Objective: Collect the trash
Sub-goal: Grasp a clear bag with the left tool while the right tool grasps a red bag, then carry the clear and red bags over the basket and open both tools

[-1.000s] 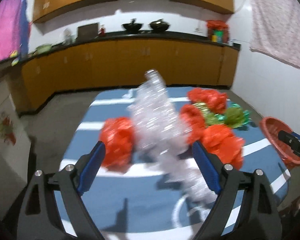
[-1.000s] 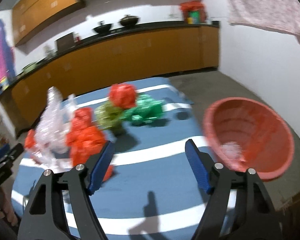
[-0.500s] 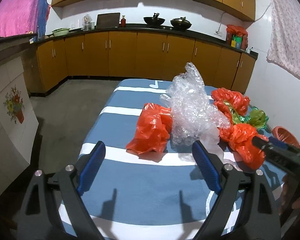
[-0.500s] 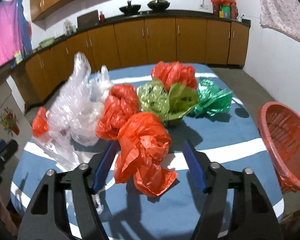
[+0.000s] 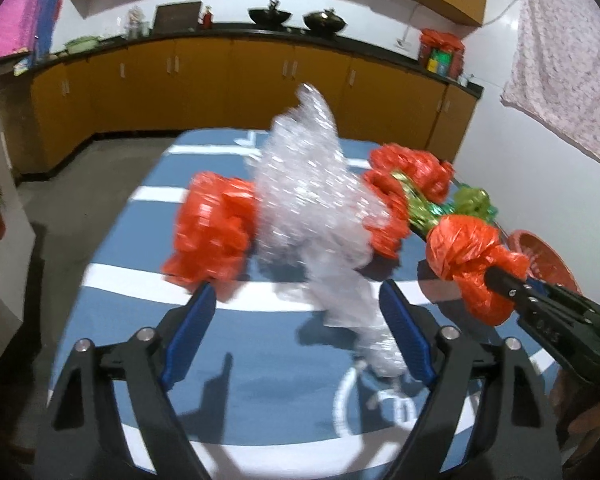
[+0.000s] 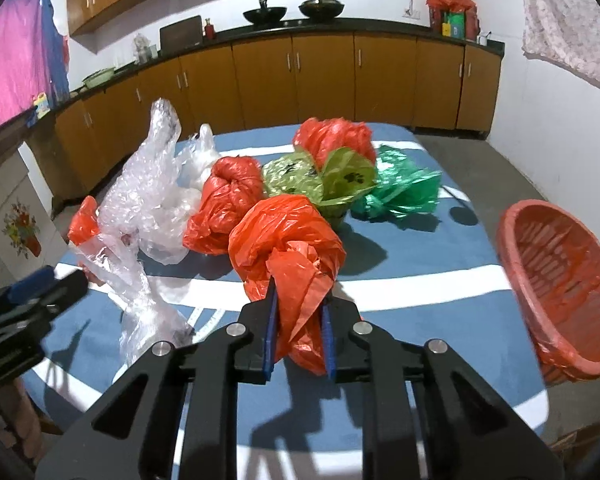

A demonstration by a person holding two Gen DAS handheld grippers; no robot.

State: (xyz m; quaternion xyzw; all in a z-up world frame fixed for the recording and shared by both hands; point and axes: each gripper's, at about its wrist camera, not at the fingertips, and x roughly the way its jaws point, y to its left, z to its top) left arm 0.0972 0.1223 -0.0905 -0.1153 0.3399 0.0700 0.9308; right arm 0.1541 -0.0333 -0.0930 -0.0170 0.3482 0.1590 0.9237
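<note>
The left gripper (image 5: 296, 312), its fingers (image 5: 192, 320) closing, frames clear crumpled plastic (image 5: 312, 208) on the blue striped table (image 5: 260, 392).

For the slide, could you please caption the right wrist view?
Right hand-held gripper closing on a knotted orange bag on the striped table, red basket waiting alongside.

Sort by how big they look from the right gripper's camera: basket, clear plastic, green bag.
1. Clear plastic
2. Basket, though being nearer the camera may flatter it, so these two are close
3. Green bag
</note>
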